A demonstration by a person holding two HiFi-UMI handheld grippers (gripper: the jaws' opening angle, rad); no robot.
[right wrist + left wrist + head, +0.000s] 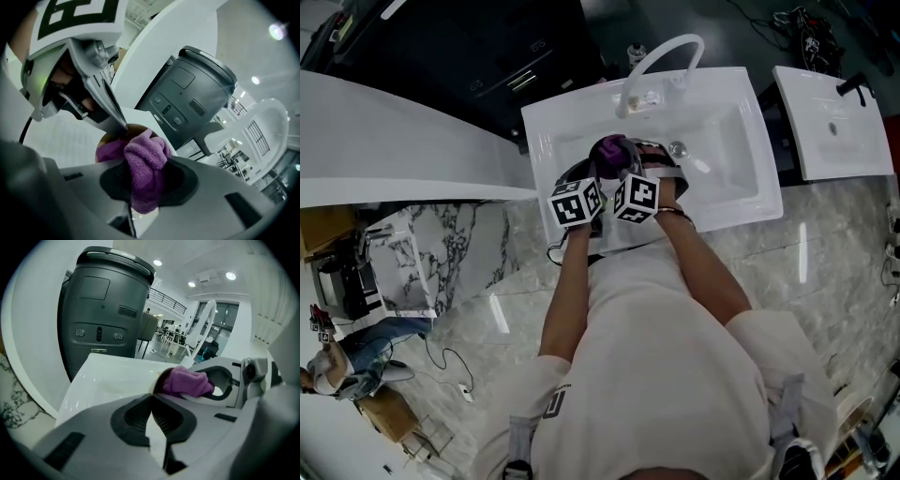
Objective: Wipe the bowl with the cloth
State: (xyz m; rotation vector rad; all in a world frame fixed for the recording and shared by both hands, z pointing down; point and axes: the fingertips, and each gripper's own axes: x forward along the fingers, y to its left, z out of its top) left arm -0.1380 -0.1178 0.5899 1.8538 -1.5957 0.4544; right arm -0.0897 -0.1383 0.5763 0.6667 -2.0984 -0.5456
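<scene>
A purple cloth (612, 148) is bunched over the white sink. My right gripper (140, 183) is shut on the cloth (145, 157), which bulges out between its pads. The cloth presses into a small brown bowl (136, 129), of which only part of the rim shows. My left gripper (151, 406) is shut, its tips pinching the bowl's rim (158, 383), with the cloth (185, 380) just beyond it. In the head view both marker cubes sit side by side above the basin, and the bowl is mostly hidden beneath them.
The white sink basin (722, 159) has a curved white faucet (661, 61) at its back edge. A dark grey bin (105, 310) stands behind the sink. A second white basin (834, 122) lies to the right, and a white counter (394, 141) curves off to the left.
</scene>
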